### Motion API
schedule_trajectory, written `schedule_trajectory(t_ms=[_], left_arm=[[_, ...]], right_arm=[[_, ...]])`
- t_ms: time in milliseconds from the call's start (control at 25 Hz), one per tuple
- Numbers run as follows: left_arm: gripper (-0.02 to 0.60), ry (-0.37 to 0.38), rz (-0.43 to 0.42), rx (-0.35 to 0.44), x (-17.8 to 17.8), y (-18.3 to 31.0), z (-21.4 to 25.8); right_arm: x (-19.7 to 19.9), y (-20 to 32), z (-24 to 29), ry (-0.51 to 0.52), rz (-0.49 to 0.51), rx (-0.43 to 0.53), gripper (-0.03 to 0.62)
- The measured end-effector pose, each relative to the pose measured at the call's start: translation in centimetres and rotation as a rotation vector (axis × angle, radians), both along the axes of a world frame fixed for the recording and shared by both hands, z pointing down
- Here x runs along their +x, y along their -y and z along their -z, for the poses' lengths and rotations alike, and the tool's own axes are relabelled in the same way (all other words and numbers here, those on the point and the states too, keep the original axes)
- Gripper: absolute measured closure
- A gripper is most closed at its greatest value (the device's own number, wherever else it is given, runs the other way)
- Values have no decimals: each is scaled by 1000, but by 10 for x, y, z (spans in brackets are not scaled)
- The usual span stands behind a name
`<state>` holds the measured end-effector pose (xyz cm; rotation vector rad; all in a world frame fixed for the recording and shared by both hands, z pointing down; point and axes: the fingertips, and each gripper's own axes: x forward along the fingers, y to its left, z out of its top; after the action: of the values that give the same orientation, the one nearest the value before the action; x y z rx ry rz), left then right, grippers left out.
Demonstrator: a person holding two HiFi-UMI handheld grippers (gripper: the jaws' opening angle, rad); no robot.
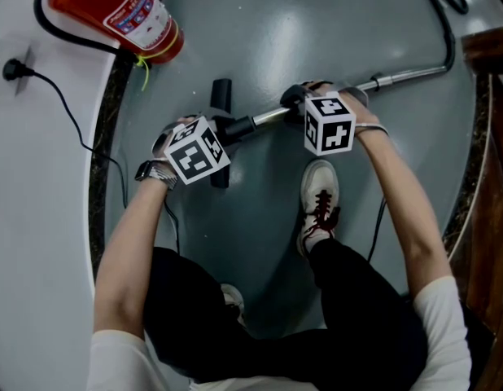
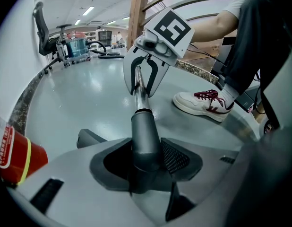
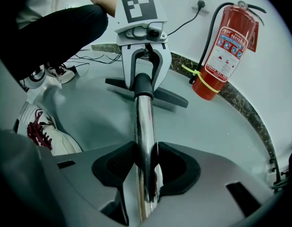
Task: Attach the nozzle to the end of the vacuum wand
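The chrome vacuum wand (image 1: 410,74) lies across the grey floor, and its end sits in the dark neck (image 1: 239,126) of the black floor nozzle (image 1: 221,96). My left gripper (image 1: 223,130) is shut on that neck; in the left gripper view its pads clamp the grey neck (image 2: 145,136), and the wand (image 2: 139,86) runs on to the right gripper (image 2: 143,74). My right gripper (image 1: 298,104) is shut on the wand; in the right gripper view the tube (image 3: 146,136) passes between its pads toward the left gripper (image 3: 143,65) and the nozzle head (image 3: 160,96).
A red fire extinguisher (image 1: 121,10) stands by the curved white wall, with a socket and black cable (image 1: 11,70) to its left. The person's white shoe (image 1: 319,198) rests just below the wand. A wooden railing (image 1: 489,55) borders the right side.
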<state>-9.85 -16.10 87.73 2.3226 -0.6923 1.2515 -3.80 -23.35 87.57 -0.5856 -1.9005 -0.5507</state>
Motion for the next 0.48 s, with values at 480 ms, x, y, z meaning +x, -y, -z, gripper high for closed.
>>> schedule_trajectory(t_ms=[480], left_arm=[[388,-10,5,-6,5,3,-5]], right_arm=[[0,0,0,-1,-4,-1,427]])
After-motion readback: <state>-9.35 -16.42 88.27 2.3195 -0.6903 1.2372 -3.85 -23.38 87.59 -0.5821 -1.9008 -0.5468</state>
